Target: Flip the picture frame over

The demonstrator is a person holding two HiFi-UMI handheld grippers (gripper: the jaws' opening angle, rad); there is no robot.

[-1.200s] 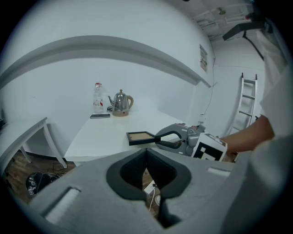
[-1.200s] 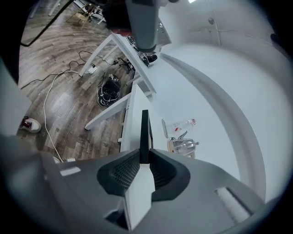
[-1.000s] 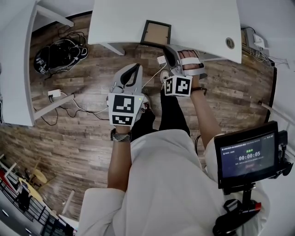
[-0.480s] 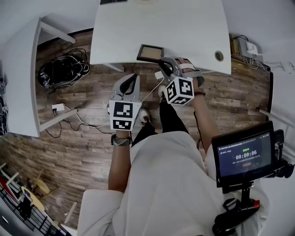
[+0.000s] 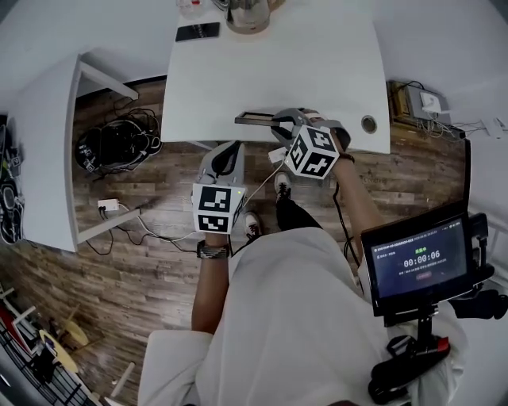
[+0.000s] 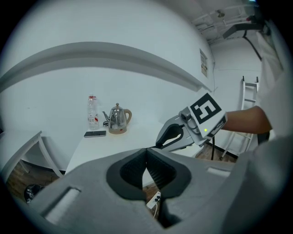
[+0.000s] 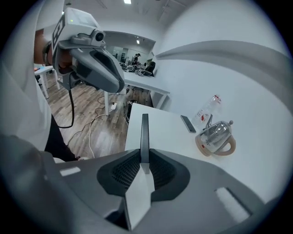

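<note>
Pads [image 7: 125,170] of the right gripper [image 7: 144,165] press from both sides on a thin dark picture frame [image 7: 144,132]. Its 2 jaws are only a little way apart and hold the frame tight. The frame is turned up on its edge. In the right gripper view only its thin side shows, going up from the jaws over the white table [image 7: 160,132]. In the head view the frame [image 5: 254,118] looks like a thin dark strip by the front edge of the table [image 5: 317,71], and the right gripper [image 5: 278,121] holds its right end. Whether the frame's bottom edge touches the table cannot be told. The left gripper [image 6: 146,164] has its 2 jaws pressed together with nothing between them. In the head view it [image 5: 230,147] hangs over the brown wood floor [image 5: 143,238], just in front of the table and a bit left of the frame, not touching it. At the back of the table stand a shiny metal kettle [image 5: 248,14], a flat black phone [image 5: 198,32] and a clear plastic bottle [image 6: 93,112]. A heap of black cables [image 5: 117,143] lies on the floor at the left. A small black screen with white numbers [image 5: 417,262] sits on a stand at the person's right.
</note>
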